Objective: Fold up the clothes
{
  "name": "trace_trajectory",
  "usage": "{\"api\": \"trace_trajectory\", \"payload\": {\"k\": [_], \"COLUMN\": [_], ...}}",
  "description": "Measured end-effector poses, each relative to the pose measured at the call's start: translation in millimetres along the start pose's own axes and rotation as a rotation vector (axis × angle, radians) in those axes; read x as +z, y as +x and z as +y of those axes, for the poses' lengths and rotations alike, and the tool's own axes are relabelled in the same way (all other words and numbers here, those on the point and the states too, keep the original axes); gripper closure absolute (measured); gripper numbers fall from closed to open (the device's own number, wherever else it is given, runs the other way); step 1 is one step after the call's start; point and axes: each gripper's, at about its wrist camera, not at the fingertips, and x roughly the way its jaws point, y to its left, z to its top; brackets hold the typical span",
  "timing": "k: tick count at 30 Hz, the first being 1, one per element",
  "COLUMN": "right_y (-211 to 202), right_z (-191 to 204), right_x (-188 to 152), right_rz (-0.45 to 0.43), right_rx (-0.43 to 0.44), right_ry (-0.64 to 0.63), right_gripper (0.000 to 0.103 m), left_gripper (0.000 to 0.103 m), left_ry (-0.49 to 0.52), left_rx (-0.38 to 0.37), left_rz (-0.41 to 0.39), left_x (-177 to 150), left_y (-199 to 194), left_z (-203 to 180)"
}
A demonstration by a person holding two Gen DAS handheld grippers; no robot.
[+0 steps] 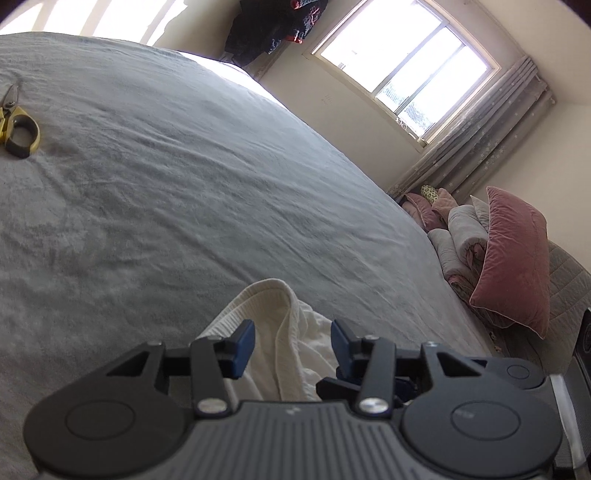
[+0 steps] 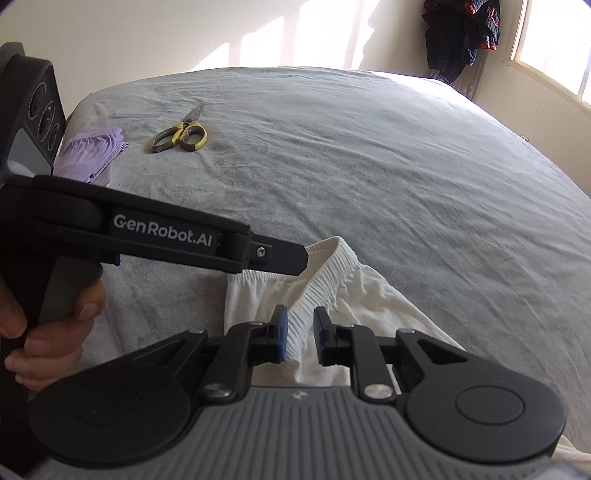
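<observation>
A white garment with a ribbed elastic waistband point(image 2: 325, 273) lies on the grey bedspread point(image 2: 369, 166) near the front edge. My right gripper point(image 2: 299, 338) is open, its blue pads either side of the waistband. My left gripper point(image 1: 293, 345) is open too, with the white cloth point(image 1: 273, 325) between and under its fingers. In the right wrist view the left gripper's body reaches in from the left, its tip point(image 2: 295, 258) over the waistband's far end.
Yellow-handled scissors point(image 2: 181, 134) lie on the bed at the far left. A folded lilac garment point(image 2: 90, 153) sits by the left edge. Pink pillows and rolled quilts point(image 1: 491, 258) are piled at the bed's right end. Dark clothes point(image 2: 461, 33) hang by the window.
</observation>
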Motion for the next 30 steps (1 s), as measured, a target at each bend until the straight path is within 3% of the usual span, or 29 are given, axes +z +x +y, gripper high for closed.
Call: {"api": "trace_trajectory", "payload": {"k": [1, 2, 8, 14, 15, 17, 18, 21, 28, 30], "right_y": [-2.3, -4.7, -7.6, 5.7, 10.7, 20.8, 23.6, 16.9, -5.1, -5.4], "right_z": [-0.9, -2.0, -7.3, 9.1, 12.2, 16.0, 15.5, 9.9, -2.0, -0.9], "right_x": [-2.1, -4.5, -18.4, -26.4, -27.7, -28.6, -28.4, -23.4, -11.7, -13.2], "right_rz": [-0.009, -0.017, 0.001, 0.017, 0.021, 0.039, 0.043, -0.004, -0.068, -0.068], "right_rx": [-0.007, -0.014, -0.021, 0.022, 0.015, 0.003, 0.004, -0.010, -0.011, -0.009], "right_ry": [-0.005, -0.013, -0.041, -0.133, -0.150, -0.170, -0.166, -0.122, -0.067, -0.067], "right_gripper": [0.057, 0.053, 0.052, 0.052, 0.057, 0.078, 0.094, 0.096, 0.096, 0.096], "left_gripper": [0.057, 0.057, 0.057, 0.057, 0.056, 0.053, 0.050, 0.041, 0.040, 0.042], "left_ry": [-0.026, -0.054, -0.163, -0.175, -0.177, -0.184, -0.190, -0.214, -0.242, -0.255], "left_rx": [-0.026, -0.049, -0.139, -0.118, -0.114, -0.101, -0.096, -0.098, -0.191, -0.184], "left_rz": [0.013, 0.024, 0.076, 0.094, 0.097, 0.100, 0.103, 0.121, 0.183, 0.183], "left_x": [0.7, 1.1, -0.5, -5.4, -6.0, -6.6, -6.5, -6.3, -12.9, -15.8], "left_y": [0.8, 1.9, 9.2, 16.2, 17.4, 19.7, 20.4, 22.7, 35.7, 40.5], "left_z": [3.2, 6.5, 18.2, 16.5, 16.3, 16.2, 17.2, 19.6, 12.9, 9.7]}}
